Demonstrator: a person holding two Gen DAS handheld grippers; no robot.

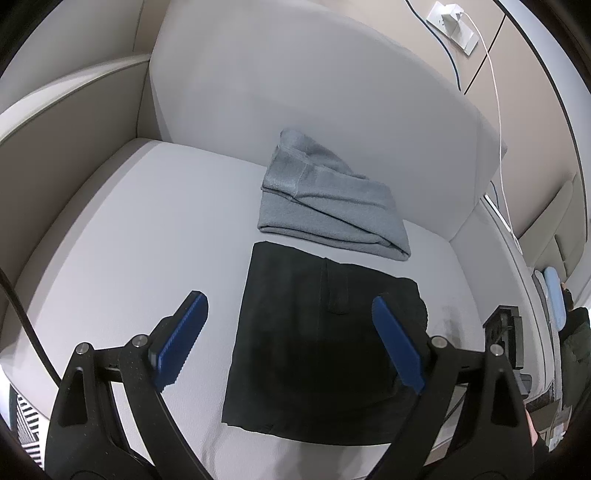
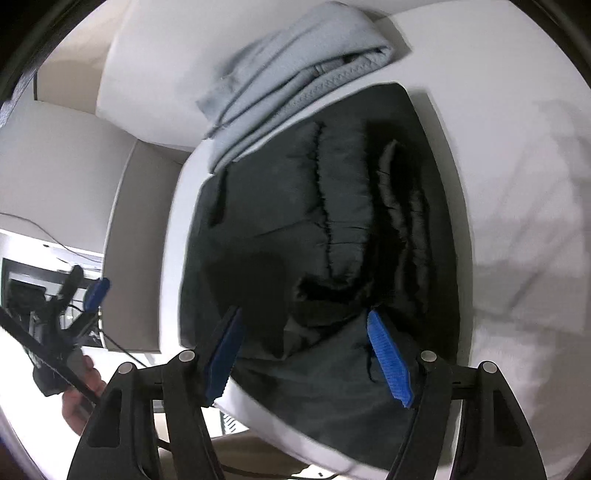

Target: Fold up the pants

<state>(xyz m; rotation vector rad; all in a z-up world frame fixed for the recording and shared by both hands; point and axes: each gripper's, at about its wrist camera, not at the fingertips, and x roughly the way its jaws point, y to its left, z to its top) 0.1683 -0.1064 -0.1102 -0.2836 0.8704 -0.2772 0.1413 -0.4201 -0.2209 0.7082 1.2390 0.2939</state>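
Observation:
Black pants (image 1: 317, 339) lie folded into a flat rectangle on a white seat cushion (image 1: 140, 229). They fill the middle of the right wrist view (image 2: 295, 229). My left gripper (image 1: 291, 339) is open and empty, held above the pants' near half. My right gripper (image 2: 306, 354) is open and empty, just above the pants' near edge. The left gripper also shows at the far left of the right wrist view (image 2: 94, 291), held in a hand.
Folded light grey-blue pants (image 1: 325, 206) lie just behind the black ones, against the white back cushion (image 1: 295, 85); they also show in the right wrist view (image 2: 295, 74). A beige armrest (image 1: 55, 129) bounds the left. Cables and a wall socket (image 1: 452, 22) are upper right.

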